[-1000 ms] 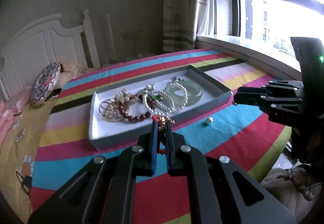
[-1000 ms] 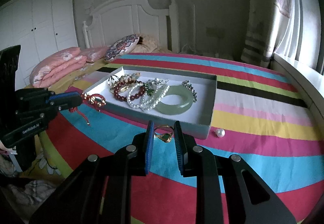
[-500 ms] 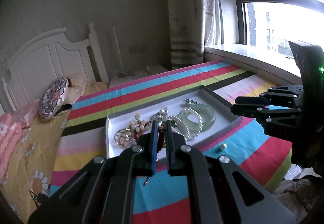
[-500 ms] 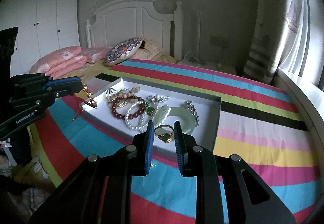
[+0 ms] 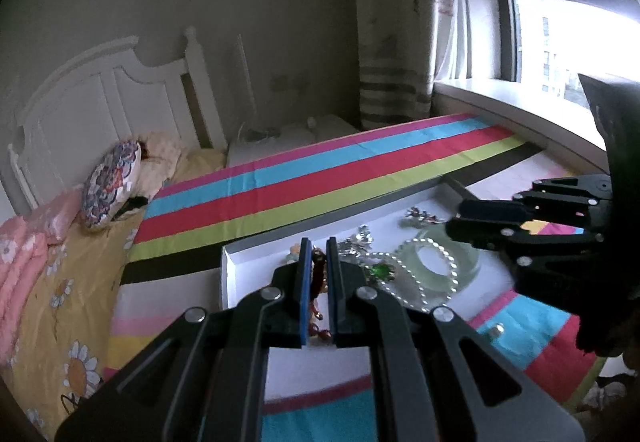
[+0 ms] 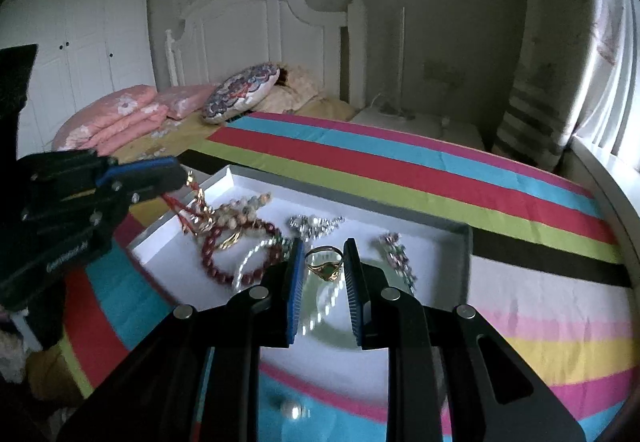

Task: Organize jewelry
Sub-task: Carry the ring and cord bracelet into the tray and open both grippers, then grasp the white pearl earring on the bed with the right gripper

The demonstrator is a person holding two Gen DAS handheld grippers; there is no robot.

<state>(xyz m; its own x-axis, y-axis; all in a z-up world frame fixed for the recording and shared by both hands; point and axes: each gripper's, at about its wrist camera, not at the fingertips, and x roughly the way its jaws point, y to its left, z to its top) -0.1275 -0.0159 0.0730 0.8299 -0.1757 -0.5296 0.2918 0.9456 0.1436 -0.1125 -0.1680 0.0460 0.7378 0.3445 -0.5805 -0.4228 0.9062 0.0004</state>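
A white jewelry tray [image 6: 440, 238] lies on the striped bedcover and also shows in the left wrist view [image 5: 248, 254]. It holds a jade bangle [image 5: 468, 262], pearl bracelets [image 5: 420, 282], a dark red bead bracelet [image 6: 240, 246] and silver pieces [image 6: 316, 222]. My left gripper [image 5: 319, 266] is shut on a red cord bracelet with gold charms [image 6: 192, 202], held over the tray's left end. My right gripper [image 6: 322, 266] is shut on a gold ring with a green stone [image 6: 326, 268], held above the tray's middle.
A loose pearl [image 6: 291, 411] lies on the blue stripe in front of the tray; it also shows in the left wrist view [image 5: 497, 329]. Pillows [image 6: 240, 94] and a white headboard [image 6: 260, 26] stand behind. A window sill [image 5: 520, 110] runs along the right.
Both grippers have moved forward and up from in front of the tray to over it, each still holding its piece. The pearl stayed on the bedcover.
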